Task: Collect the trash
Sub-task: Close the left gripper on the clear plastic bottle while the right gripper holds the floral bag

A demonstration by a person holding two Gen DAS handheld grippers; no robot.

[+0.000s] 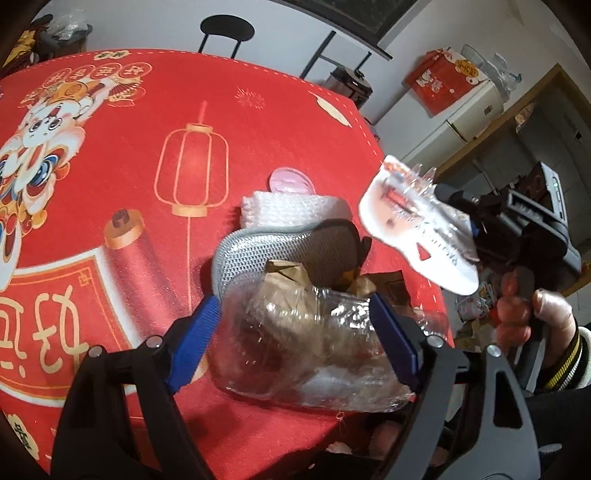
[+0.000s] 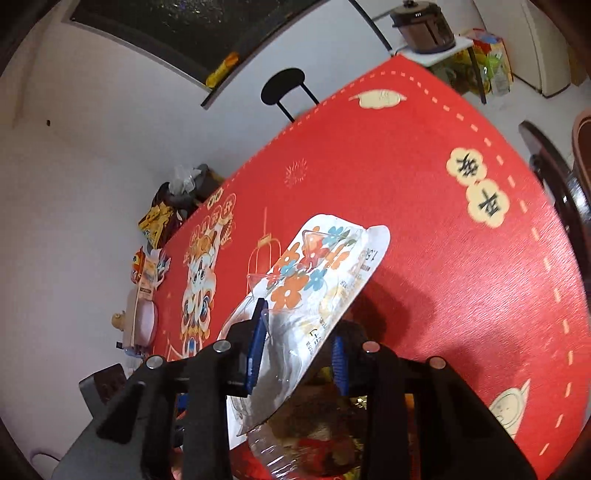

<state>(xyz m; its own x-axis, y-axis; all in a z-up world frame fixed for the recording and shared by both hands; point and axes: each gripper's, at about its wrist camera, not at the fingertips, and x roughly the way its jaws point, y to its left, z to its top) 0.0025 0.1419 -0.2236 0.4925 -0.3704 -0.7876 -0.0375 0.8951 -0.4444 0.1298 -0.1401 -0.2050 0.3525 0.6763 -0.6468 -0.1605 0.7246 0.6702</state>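
Observation:
A clear plastic container (image 1: 306, 350) stuffed with brown paper and wrappers sits between my left gripper's (image 1: 295, 314) blue pads, which press on its two sides near the table's front edge. My right gripper (image 2: 299, 332) is shut on a white blister pack with a flower print (image 2: 317, 273). It holds the pack in the air above the red tablecloth (image 2: 424, 221). In the left wrist view the same blister pack (image 1: 417, 229) hangs to the upper right of the container, apart from it. Under my right gripper the container (image 2: 314, 446) shows at the bottom edge of the right wrist view.
Behind the container lie a grey mesh insole (image 1: 273, 247), folded bubble wrap (image 1: 291, 206) and a pink round lid (image 1: 291, 181). A person's hand (image 1: 546, 317) grips the right handle. A black stool (image 1: 227, 27) stands past the table's far edge, with cluttered shelves to the right.

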